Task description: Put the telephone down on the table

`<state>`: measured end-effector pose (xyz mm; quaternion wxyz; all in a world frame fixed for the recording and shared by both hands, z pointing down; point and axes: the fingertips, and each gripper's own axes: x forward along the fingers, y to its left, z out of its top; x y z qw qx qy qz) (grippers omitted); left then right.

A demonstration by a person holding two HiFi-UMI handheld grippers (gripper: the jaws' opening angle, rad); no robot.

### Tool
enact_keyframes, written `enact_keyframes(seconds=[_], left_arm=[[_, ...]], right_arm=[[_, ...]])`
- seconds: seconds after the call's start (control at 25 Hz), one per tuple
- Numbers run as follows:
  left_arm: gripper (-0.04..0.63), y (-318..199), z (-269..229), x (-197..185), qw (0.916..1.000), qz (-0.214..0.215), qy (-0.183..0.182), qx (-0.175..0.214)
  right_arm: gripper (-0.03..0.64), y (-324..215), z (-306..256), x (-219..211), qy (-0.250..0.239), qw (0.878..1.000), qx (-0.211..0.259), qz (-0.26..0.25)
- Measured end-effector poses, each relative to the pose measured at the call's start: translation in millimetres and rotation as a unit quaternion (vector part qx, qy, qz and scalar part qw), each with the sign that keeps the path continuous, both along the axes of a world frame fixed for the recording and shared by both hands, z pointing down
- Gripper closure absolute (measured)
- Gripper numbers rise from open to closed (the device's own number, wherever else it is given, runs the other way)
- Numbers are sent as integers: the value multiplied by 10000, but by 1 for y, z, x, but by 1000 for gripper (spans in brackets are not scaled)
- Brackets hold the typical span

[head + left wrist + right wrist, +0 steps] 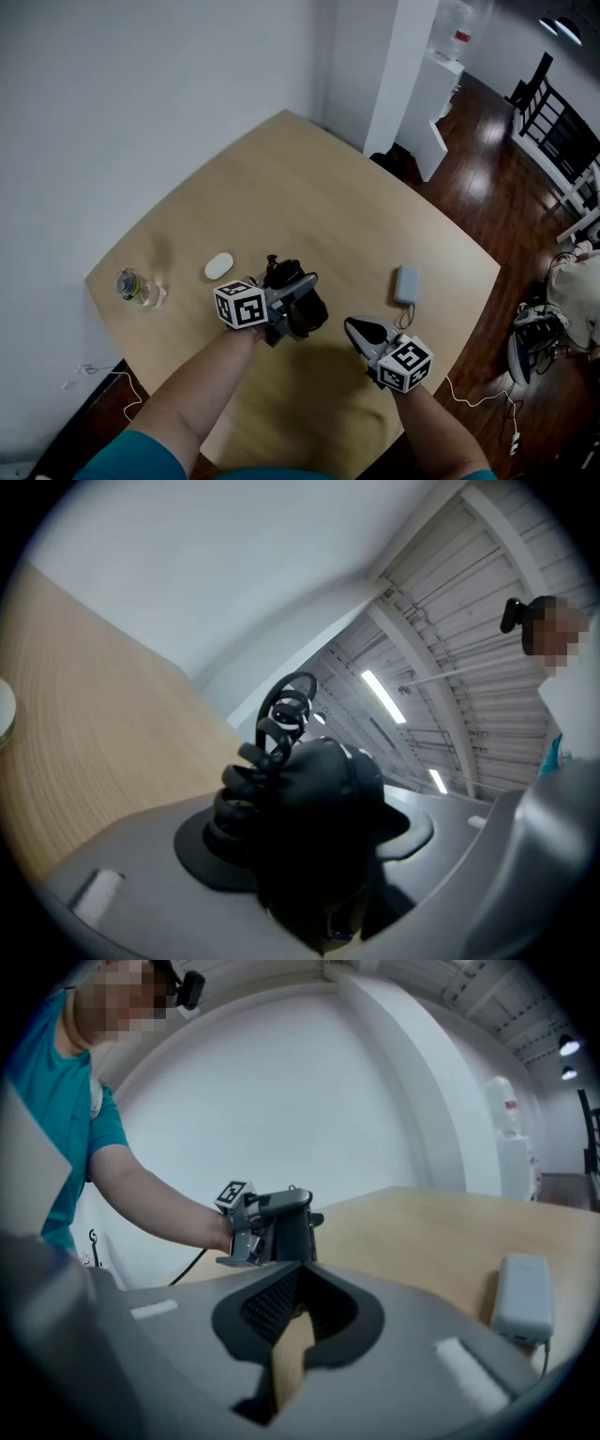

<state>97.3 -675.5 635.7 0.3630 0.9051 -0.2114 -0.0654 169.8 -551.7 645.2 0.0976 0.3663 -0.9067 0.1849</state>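
1. A person stands over a pale wooden table (309, 178) with a tool in each hand. The black telephone (314, 314) is clamped in the left tool (302, 292), and its coiled cord (281, 714) springs up past the jaws.

2. The left gripper view shows the dark handset filling the space between the jaws. This tool is therefore closed on the telephone, not standing wide.

3. The right tool (359, 328) hovers just beside it on the person's right, apart from the handset. Its jaws are drawn in narrow, close to touching, with nothing between them.

4. The telephone hangs above the near middle of the table, and bare wood appears to lie directly below it. A white puck (218, 266) and a water bottle (136, 287) sit off to the left, and a grey power bank (406, 283) to the right.

5. The coming move turns on one relation: the table is straight down from the held handset. The left hand carries it, so the lowering falls to that arm.

6. The handset's long axis seems to run across the jaws, roughly level with the tabletop. The dark, foreshortened view leaves that uncertain.

7. The setting-down is not yet done, and the handset looks clear of the surface.
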Motion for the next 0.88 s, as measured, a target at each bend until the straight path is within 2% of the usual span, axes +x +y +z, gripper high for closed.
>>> enact_keyframes(seconds=[0.2, 0.52, 0.76, 0.88], left_arm=[[218, -2, 14, -4, 9963, 239, -813, 101], [156, -12, 34, -13, 9893, 51, -1429, -280], [112, -22, 47, -29, 9765, -113, -2147, -149], [103, -26, 54, -38, 9706, -314, -2375, -248]], right_arm=[[614, 0, -1, 1, -25, 10000, 9, -25], [614, 3, 2, -2, 33, 10000, -7, -81], [614, 3, 3, -3, 57, 9999, -15, -83], [614, 3, 3, -5, 69, 9999, -27, -94]])
